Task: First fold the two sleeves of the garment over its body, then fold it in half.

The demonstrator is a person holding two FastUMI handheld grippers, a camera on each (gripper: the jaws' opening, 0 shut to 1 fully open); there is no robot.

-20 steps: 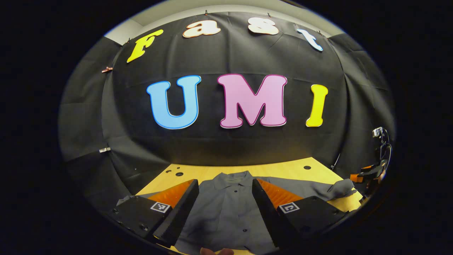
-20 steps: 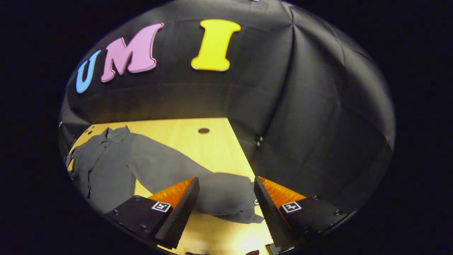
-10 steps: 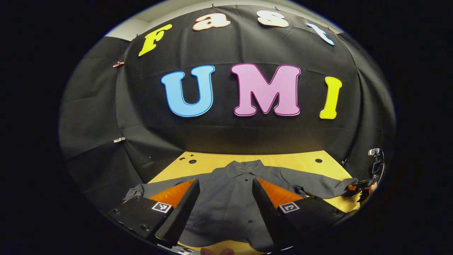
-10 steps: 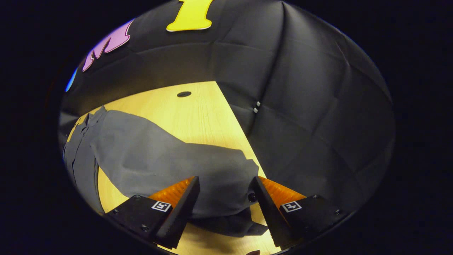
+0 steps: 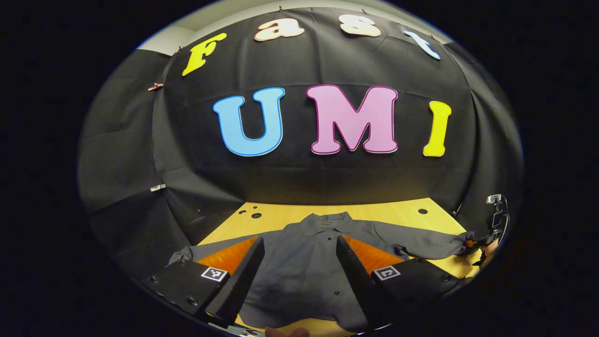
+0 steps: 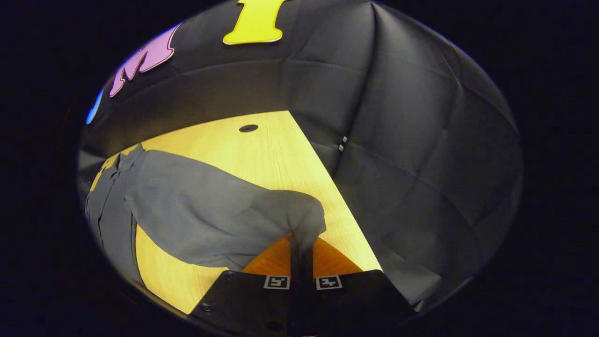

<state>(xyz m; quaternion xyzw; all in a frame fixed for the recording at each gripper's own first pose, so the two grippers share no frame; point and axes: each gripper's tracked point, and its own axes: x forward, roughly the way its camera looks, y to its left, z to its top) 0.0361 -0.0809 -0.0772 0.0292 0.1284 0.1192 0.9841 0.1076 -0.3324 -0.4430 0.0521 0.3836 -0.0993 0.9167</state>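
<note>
A grey button-up shirt (image 5: 304, 262) lies flat on the yellow wooden table (image 5: 374, 215), collar toward the back wall. My left gripper (image 5: 299, 276) is open and hovers over the shirt's body near its lower hem, nothing between its fingers. In the right gripper view, my right gripper (image 6: 301, 243) is shut on the cuff end of the shirt's sleeve (image 6: 210, 220), which bunches up at the fingertips. In the left gripper view, that sleeve (image 5: 421, 245) stretches to the right, where the right gripper (image 5: 475, 243) holds its end.
The black cloth wall closes the table at the back and on both sides. Small round holes (image 5: 256, 215) sit in the tabletop near the far edge. Another hole (image 6: 248, 128) lies beyond the sleeve. The table's right edge (image 6: 327, 178) runs close to the held cuff.
My right gripper has closed on the sleeve's cuff, which now bunches between its fingers. The left gripper has barely moved and stays open.
</note>
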